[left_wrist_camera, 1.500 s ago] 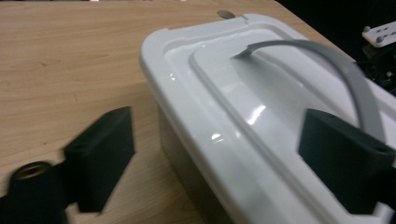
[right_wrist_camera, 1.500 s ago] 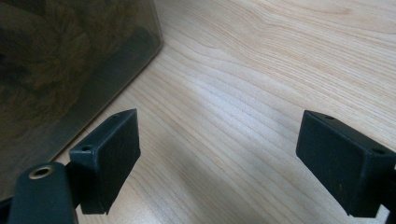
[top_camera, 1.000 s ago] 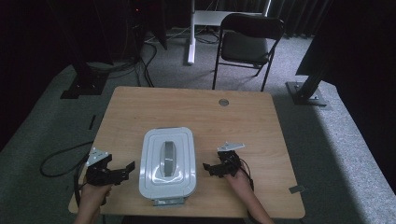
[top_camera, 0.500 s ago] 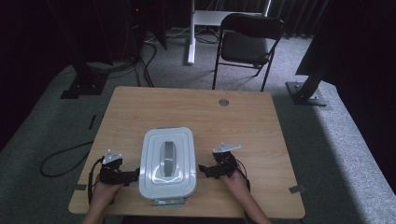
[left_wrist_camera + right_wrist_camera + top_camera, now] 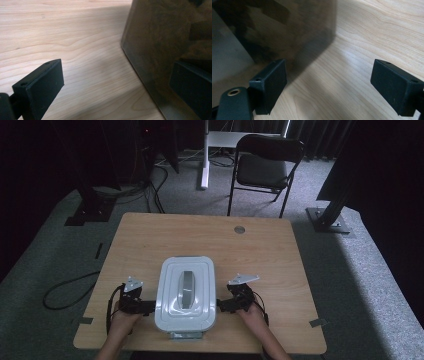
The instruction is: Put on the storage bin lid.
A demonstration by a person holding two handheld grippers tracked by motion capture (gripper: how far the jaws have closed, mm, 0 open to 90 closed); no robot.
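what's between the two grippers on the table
The white-lidded box sits between the left gripper and right gripper in the high view, one at each side wall.

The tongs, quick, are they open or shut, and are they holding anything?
Left tongs: open, holding nothing, right beside the white box.
Right tongs: open, holding nothing, at the box's other side.

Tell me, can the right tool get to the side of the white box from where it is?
Probably yes. The right tool sits open right beside the white box, with bare table between its jaws and the box's dark wall. Nothing blocks the way.
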